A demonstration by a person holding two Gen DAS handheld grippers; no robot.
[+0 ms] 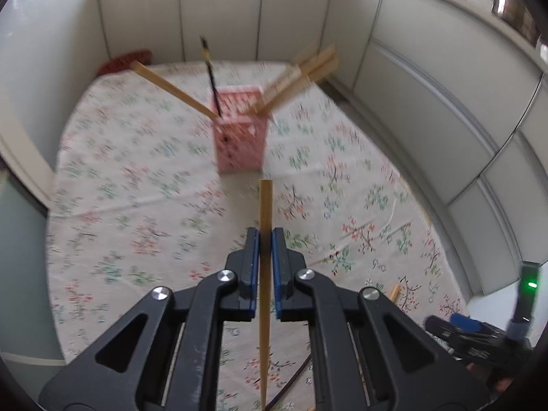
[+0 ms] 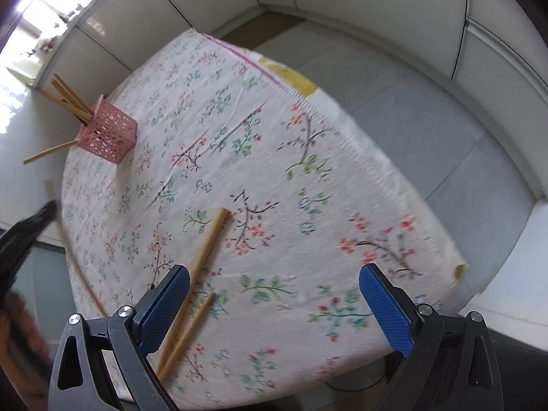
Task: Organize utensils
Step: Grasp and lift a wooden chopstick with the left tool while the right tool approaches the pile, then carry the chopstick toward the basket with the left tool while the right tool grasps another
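Left gripper (image 1: 264, 239): jaws clenched on a single wooden chopstick (image 1: 265, 205). The stick runs between the blue pads, blunt end poking up toward frame centre, thin end trailing down to the bottom edge. It is clear of the cloth, so it is carried, not resting.

Right gripper (image 2: 274, 294): jaws spread wide, nothing between them. It hangs over the near part of the table, pointing steeply down.

Just beside the right gripper's left pad (image 2: 167, 304), at lower left of the right wrist view: two loose chopsticks (image 2: 205, 250) lying flat on the cloth, side by side, angled toward upper right. Neither is gripped. A further thin stick seems to lie along the table's left edge in that view; too blurred to confirm.

Further out: pink perforated holder (image 1: 239, 144), upright on the floral tablecloth (image 1: 137, 205), above centre of the left wrist view and well apart from the held stick. Same holder sits at upper left of the right wrist view. It already contains several wooden chopsticks (image 1: 301, 75) fanned to the right, one leaning left (image 1: 171, 89), and one dark stick (image 1: 210, 75) standing near upright.

Progress, judged: well along. Most sticks are in the holder. Left to do: drop the carried one in, then collect the two, possibly three, on the cloth.
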